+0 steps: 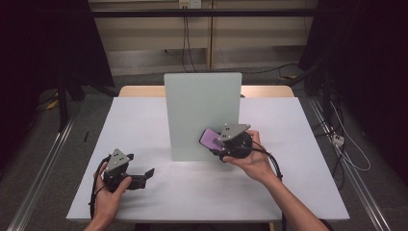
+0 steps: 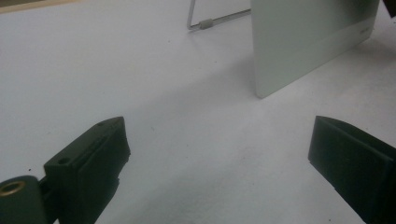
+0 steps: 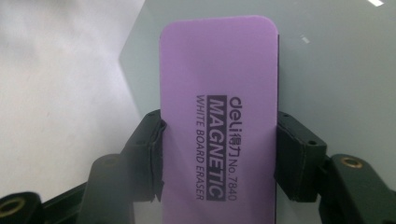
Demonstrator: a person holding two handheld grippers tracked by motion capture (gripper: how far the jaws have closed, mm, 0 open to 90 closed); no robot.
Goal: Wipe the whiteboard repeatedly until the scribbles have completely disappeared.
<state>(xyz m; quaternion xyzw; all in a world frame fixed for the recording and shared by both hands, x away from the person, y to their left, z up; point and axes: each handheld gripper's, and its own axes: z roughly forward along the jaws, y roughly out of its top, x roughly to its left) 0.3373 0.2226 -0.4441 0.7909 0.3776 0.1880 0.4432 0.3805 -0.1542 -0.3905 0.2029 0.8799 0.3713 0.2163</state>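
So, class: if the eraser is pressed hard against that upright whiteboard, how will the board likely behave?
The whiteboard stands nearly upright on a thin wire stand, so it may well slide or tip backward. It looks stiff, not floppy. The eraser, clamped in the right gripper, meets it low down, which probably lessens tipping.

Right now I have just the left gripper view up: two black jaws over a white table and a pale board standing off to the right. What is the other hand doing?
Observer: The right gripper is shut on a purple eraser, its jaws pressing the two long edges.
Operator: Where is that eraser relative to the board?
Observer: In the high view it sits in front of the whiteboard, near its lower right part; contact I cannot tell.
Operator: Any marking on it?
Observer: The right gripper view shows print reading magnetic white board eraser.
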